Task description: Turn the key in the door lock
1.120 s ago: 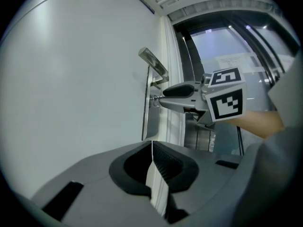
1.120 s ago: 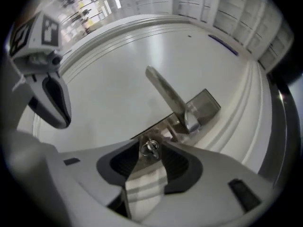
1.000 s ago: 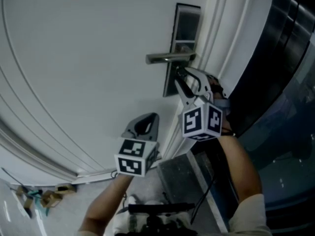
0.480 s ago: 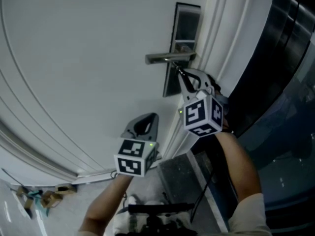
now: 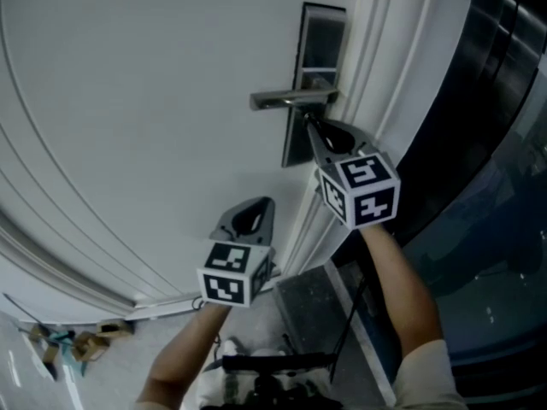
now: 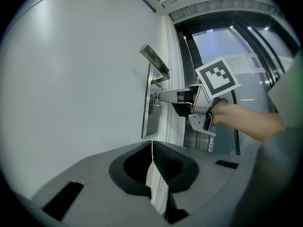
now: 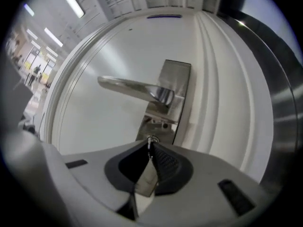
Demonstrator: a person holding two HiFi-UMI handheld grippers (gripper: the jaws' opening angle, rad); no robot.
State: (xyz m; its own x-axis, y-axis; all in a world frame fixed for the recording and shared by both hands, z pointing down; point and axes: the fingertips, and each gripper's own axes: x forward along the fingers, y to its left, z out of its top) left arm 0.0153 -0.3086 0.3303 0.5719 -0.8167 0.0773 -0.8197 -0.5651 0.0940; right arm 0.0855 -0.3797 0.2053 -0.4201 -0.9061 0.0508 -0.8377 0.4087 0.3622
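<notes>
The right tool (image 5: pixel 308 126), its jaws just closed, pinches the key (image 7: pixel 150 139) in the lock (image 7: pixel 158 126) ahead. The grasp is done, and the turn looks unfinished. The left tool (image 6: pixel 152 144) is closed and empty.

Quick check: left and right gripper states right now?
Left gripper: closed, nothing between its jaws.
Right gripper: jaws have just closed, now gripping the key.

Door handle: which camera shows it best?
The right gripper view: the door handle fills the middle, seen lengthwise. The head view shows it small; the left gripper view shows it foreshortened.
</notes>
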